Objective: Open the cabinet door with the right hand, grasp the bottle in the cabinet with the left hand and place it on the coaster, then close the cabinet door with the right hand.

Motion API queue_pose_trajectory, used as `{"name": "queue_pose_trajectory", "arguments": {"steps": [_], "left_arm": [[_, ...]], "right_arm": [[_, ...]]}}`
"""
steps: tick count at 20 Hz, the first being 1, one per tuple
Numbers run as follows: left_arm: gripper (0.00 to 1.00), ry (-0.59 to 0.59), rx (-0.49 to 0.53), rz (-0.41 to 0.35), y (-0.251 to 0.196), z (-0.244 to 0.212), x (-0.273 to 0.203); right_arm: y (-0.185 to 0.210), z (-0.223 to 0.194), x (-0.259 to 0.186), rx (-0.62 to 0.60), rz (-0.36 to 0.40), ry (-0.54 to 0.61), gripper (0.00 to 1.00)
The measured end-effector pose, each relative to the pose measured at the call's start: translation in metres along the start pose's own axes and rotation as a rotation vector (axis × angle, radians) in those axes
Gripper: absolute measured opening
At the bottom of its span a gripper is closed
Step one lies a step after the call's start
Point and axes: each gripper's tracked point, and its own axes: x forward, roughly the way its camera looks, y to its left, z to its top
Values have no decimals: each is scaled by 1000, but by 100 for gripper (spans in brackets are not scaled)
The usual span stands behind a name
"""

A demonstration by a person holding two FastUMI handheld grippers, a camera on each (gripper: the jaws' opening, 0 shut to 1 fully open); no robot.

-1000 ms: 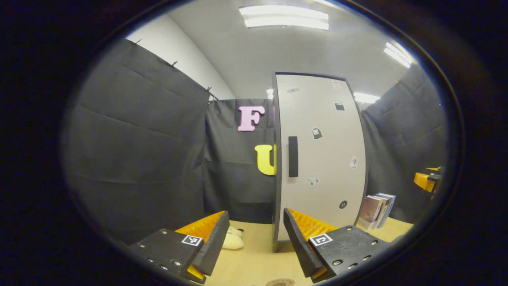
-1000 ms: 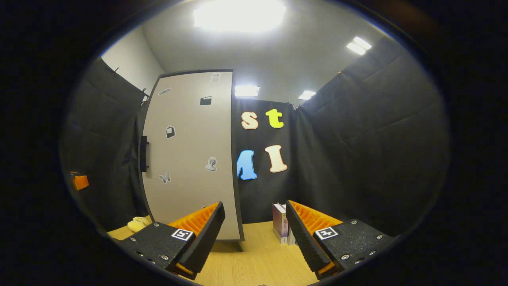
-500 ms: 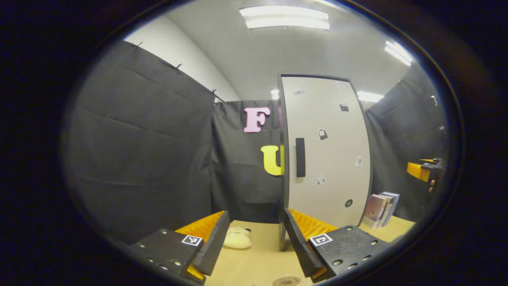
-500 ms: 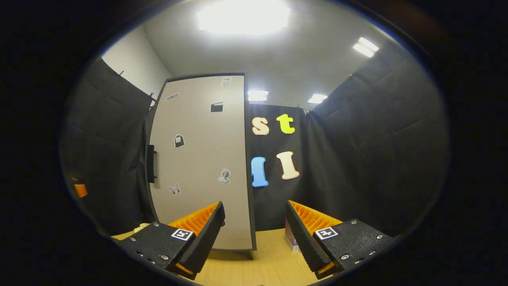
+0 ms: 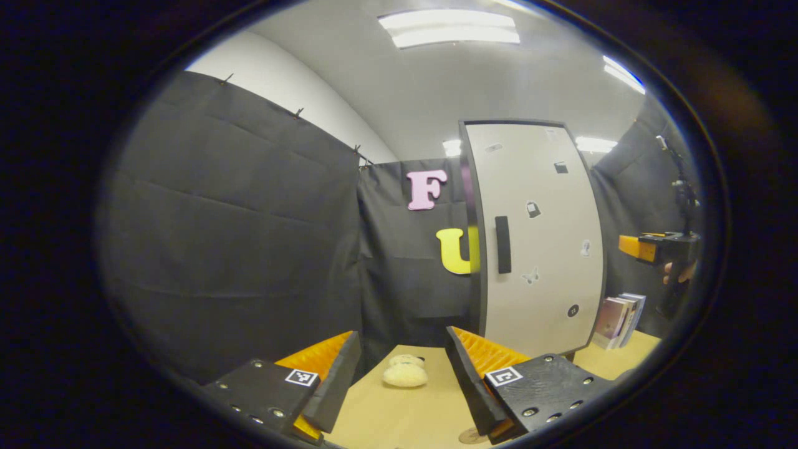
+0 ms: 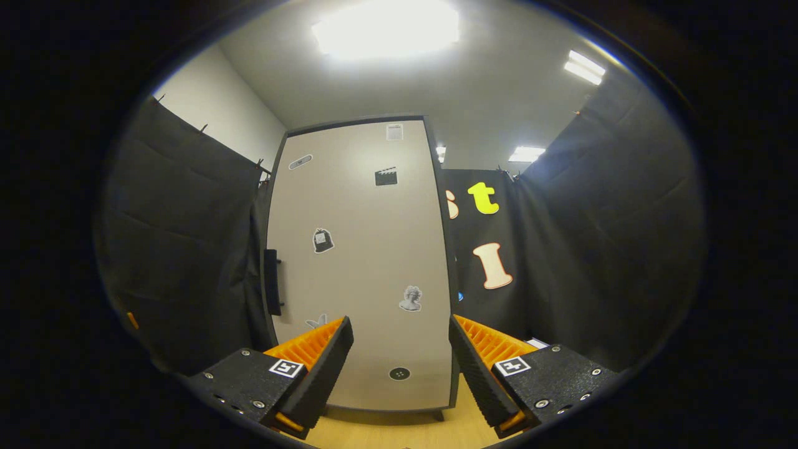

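Between the right gripper [image 6: 399, 368] fingers sat only air: they stood apart, pointed at the closed cabinet door [image 6: 361, 262], gripping nothing. Left gripper [image 5: 402, 380] fingers also apart, empty, low over the desk [image 5: 411, 418]. Beyond them lay a cream plush toy [image 5: 405, 373] on the desk, and a round coaster [image 5: 469, 436] just peeked at the bottom edge beside the left gripper's right-hand finger. Door stood shut, stickers on its face; dark vertical handle [image 5: 502, 244] near its left edge in both views, seen side-on at [image 6: 272, 282]. Books [image 5: 617, 318] stood to the door's right. Bottle was hidden behind the door, so weight and finish couldn't be judged. Handle looked stiff, narrow, probably smooth; best pinched mid-length across its thin sides, then pulled steadily so the light-looking cabinet wouldn't shift.
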Motion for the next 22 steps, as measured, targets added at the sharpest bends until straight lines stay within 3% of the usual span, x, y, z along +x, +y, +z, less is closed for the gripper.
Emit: {"name": "queue_pose_trajectory", "arguments": {"steps": [1, 2, 3, 11, 12, 16, 17, 22], "left_arm": [[78, 1, -1, 13, 8, 0, -3], [86, 0, 0, 26, 16, 0, -6], [82, 1, 3, 38, 24, -1, -10], [82, 18, 7, 132, 72, -7, -29], [85, 19, 6, 141, 73, -8, -28], [82, 27, -3, 172, 79, -15, -22], [86, 31, -4, 178, 82, -17, -23], [82, 37, -9, 214, 110, -20, -42]], "right_arm": [[7, 2, 6, 4, 9, 0, 95], [15, 3, 13, 8, 20, 1, 95], [22, 4, 19, 12, 28, 3, 95], [76, 7, 59, 28, 95, 12, 95], [85, 7, 65, 28, 109, 17, 95], [122, 5, 87, 18, 157, 23, 95], [131, 4, 93, 13, 167, 28, 95], [165, -6, 118, 1, 192, 52, 95]]}}
